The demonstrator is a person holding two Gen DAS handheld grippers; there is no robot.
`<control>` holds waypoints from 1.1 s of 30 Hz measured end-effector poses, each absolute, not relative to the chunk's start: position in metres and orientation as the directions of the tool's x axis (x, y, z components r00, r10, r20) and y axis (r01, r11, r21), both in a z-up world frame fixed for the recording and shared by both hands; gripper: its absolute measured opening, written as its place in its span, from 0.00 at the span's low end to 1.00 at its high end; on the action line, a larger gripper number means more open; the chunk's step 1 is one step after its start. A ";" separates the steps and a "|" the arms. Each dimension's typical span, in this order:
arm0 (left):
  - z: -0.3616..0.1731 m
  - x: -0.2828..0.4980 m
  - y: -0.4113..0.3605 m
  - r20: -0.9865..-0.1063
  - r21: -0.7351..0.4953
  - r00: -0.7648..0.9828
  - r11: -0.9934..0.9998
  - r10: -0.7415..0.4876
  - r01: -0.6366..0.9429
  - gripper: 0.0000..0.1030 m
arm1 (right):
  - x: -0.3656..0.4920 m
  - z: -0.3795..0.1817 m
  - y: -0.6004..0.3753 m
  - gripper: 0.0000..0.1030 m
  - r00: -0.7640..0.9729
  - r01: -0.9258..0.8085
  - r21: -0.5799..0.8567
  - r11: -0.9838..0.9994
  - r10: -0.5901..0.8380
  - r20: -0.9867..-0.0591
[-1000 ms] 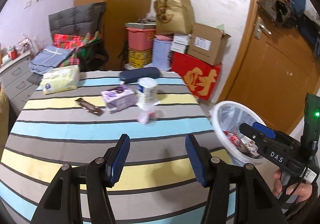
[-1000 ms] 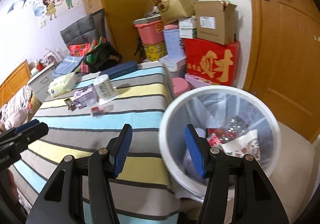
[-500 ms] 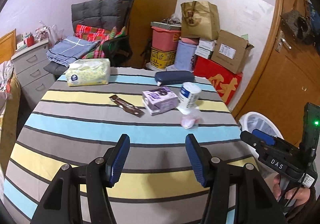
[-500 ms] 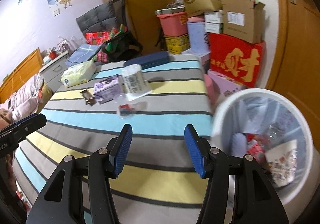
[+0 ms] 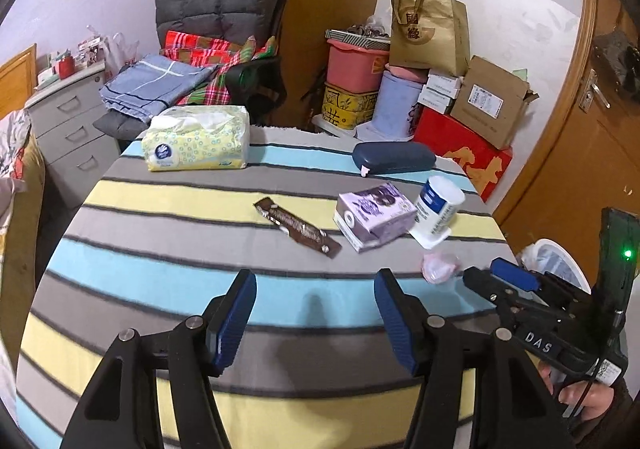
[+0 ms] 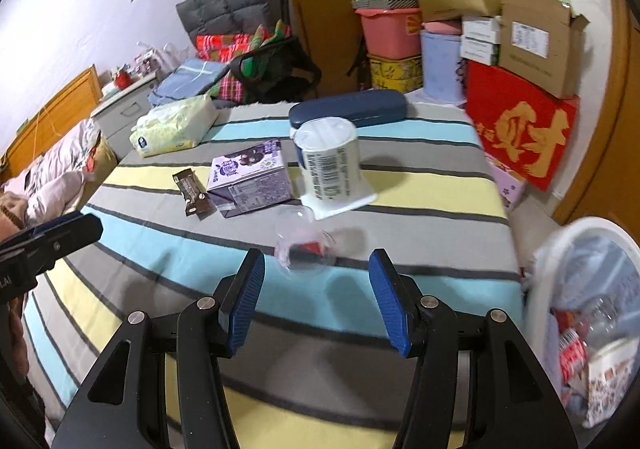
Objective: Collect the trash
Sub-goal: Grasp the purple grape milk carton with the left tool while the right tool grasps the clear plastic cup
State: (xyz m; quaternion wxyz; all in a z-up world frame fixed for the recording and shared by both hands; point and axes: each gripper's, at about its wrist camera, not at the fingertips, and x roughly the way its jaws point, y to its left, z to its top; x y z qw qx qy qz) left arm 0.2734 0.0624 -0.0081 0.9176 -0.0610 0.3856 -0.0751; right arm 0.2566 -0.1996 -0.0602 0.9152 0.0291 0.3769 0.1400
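Note:
On the striped table lie a brown snack wrapper (image 5: 297, 227) (image 6: 191, 191), a purple milk carton (image 5: 374, 216) (image 6: 251, 177), an upturned white yogurt cup (image 5: 437, 211) (image 6: 332, 168) and a small clear crumpled cup (image 5: 438, 267) (image 6: 305, 244). My left gripper (image 5: 314, 319) is open and empty above the table's near part. My right gripper (image 6: 316, 303) is open and empty, just short of the clear cup. A white trash bin (image 6: 588, 323) with rubbish stands off the table's right edge; it also shows in the left wrist view (image 5: 554, 259).
A tissue pack (image 5: 196, 139) (image 6: 172, 127) and a dark blue glasses case (image 5: 394, 157) (image 6: 348, 109) lie at the table's far side. A chair with folded clothes (image 5: 224, 61), stacked boxes (image 5: 460, 121) and a wooden door (image 5: 580, 137) stand behind.
Both grippers have swung left, away from the bin and over the table. The right gripper now faces the clear cup. Both stay open.

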 end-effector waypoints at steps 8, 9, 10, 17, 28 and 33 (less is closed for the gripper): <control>-0.016 0.319 0.050 -0.706 -0.177 0.666 0.971 -0.241 0.163 0.60 | 0.275 -0.066 -0.198 0.53 0.654 -0.251 0.166 0.954 0.293 -0.697; -0.018 0.323 0.048 -0.706 -0.185 0.661 0.967 -0.255 0.175 0.60 | 0.275 -0.067 -0.198 0.47 0.651 -0.251 0.168 0.953 0.294 -0.700; -0.020 0.328 0.046 -0.708 -0.190 0.656 0.965 -0.263 0.181 0.60 | 0.278 -0.068 -0.199 0.41 0.647 -0.250 0.168 0.954 0.293 -0.704; -0.028 0.360 0.024 -0.719 -0.184 0.626 0.952 -0.300 0.245 0.62 | 0.277 -0.070 -0.204 0.29 0.632 -0.251 0.172 0.953 0.296 -0.716; -0.039 0.397 -0.012 -0.752 -0.116 0.566 0.913 -0.337 0.390 0.63 | 0.276 -0.070 -0.228 0.29 0.616 -0.213 0.227 0.950 0.311 -0.724; -0.037 0.395 -0.017 -0.754 -0.124 0.551 0.902 -0.357 0.414 0.64 | 0.276 -0.070 -0.233 0.29 0.619 -0.199 0.233 0.952 0.307 -0.723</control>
